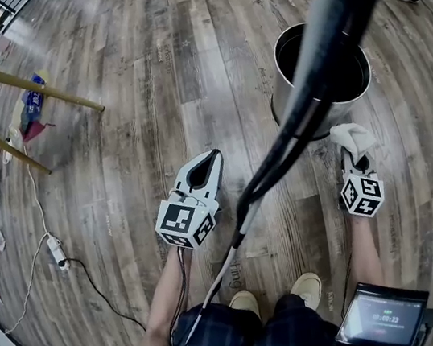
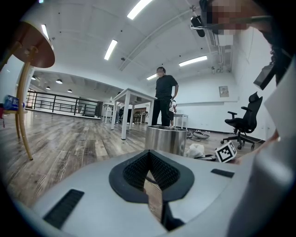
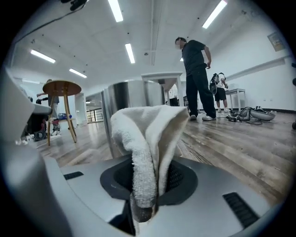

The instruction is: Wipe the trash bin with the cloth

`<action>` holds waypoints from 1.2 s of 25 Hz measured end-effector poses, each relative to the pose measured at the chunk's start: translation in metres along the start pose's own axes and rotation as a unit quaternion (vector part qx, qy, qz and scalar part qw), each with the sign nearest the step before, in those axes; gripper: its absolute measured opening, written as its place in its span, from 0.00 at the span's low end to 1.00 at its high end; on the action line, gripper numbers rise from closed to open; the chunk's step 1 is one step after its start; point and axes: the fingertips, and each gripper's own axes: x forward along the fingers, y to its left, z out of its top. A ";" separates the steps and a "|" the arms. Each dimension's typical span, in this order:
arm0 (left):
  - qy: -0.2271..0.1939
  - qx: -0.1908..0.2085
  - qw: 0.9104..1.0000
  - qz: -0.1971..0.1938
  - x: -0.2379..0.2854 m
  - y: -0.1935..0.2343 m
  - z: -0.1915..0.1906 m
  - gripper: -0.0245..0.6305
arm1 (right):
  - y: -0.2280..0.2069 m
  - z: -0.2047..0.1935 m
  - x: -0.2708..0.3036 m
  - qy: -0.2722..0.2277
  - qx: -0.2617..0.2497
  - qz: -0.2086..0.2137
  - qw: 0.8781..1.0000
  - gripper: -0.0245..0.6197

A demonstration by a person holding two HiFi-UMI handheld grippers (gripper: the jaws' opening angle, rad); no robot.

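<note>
Right claw (image 1: 354, 156): clenched on a white cloth (image 3: 148, 139), jaws squeezing the folded lower part. Above the claw tips, a soft bunch of cloth sticking up and flopping toward the bin (image 1: 322, 70). Just beside the near side of the bin, close to its shiny wall; hard to say whether touching or not.

Left claw (image 1: 212, 154): clenched too, tips pressed together, nothing between them. Off to the left of the bin, well apart from it, pointing the same way.

About the bin: round, silver, standing upright on the wood floor (image 1: 144, 74), top wide open. Dark inside; cannot tell if anything lies in there.

Across the near rim of the bin in the head view, a thick black cable (image 1: 310, 96), blurry and close to the camera.

Far to the left of the bin, the legs of a wooden stool (image 1: 24, 92). Behind the bin, a person (image 2: 165, 97) in dark clothes, standing. To the right of the bin in the left gripper view, a black office chair (image 2: 247, 115).

Nearer than the bin, two pale shoes (image 1: 308, 288) and a small screen (image 1: 382, 317).
</note>
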 end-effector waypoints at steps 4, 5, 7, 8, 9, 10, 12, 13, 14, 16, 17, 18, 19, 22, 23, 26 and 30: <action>0.000 0.002 1.000 -0.007 0.002 -0.007 0.000 0.03 | 0.038 0.034 -0.027 -0.040 -0.006 0.044 0.998 0.18; 0.000 0.003 1.000 -0.008 0.002 -0.009 0.001 0.03 | 0.050 0.042 -0.034 -0.048 -0.011 0.058 0.997 0.18; -0.002 0.003 1.000 -0.007 0.001 -0.009 0.002 0.03 | 0.072 0.055 -0.044 -0.059 -0.015 0.079 0.995 0.18; -0.003 0.002 1.000 -0.006 0.001 -0.008 0.002 0.03 | 0.082 0.060 -0.048 -0.062 -0.015 0.088 0.994 0.18; -0.003 0.002 1.000 -0.006 0.001 -0.008 0.002 0.03 | 0.092 0.064 -0.051 -0.064 -0.016 0.096 0.993 0.18; -0.004 0.001 1.000 -0.006 0.001 -0.008 0.003 0.03 | 0.103 0.068 -0.053 -0.065 -0.017 0.104 0.992 0.18; -0.005 0.001 1.000 -0.007 0.001 -0.010 0.004 0.03 | 0.123 0.072 -0.057 -0.065 -0.023 0.121 0.990 0.18; -0.006 0.001 1.000 -0.007 0.000 -0.011 0.005 0.03 | 0.133 0.073 -0.058 -0.063 -0.027 0.130 0.989 0.18; -0.007 0.000 1.000 -0.007 -0.001 -0.011 0.005 0.03 | 0.143 0.074 -0.060 -0.061 -0.031 0.139 0.988 0.18; -0.010 0.000 1.000 -0.006 -0.001 -0.012 0.008 0.03 | 0.158 0.074 -0.063 -0.057 -0.037 0.155 0.986 0.18; -0.011 0.000 1.000 -0.006 0.000 -0.012 0.010 0.03 | 0.163 0.074 -0.064 -0.056 -0.040 0.161 0.985 0.18; -0.013 0.000 1.000 -0.006 0.000 -0.012 0.011 0.03 | 0.166 0.075 -0.066 -0.055 -0.041 0.166 0.984 0.18; -0.014 -0.001 1.000 -0.005 0.000 -0.012 0.012 0.03 | 0.170 0.076 -0.068 -0.055 -0.043 0.170 0.983 0.18; -0.019 -0.004 1.000 -0.004 0.001 -0.010 0.014 0.03 | 0.174 0.080 -0.071 -0.054 -0.047 0.179 0.981 0.18; -0.022 -0.005 1.000 -0.004 0.001 -0.010 0.016 0.03 | 0.174 0.082 -0.071 -0.053 -0.047 0.180 0.981 0.18; -0.028 0.001 1.000 -0.004 0.003 -0.010 0.022 0.03 | 0.174 0.089 -0.070 -0.052 -0.044 0.181 0.981 0.18; -0.022 0.026 0.999 -0.023 0.008 -0.025 0.037 0.03 | 0.177 0.104 -0.073 -0.049 -0.053 0.188 0.980 0.18</action>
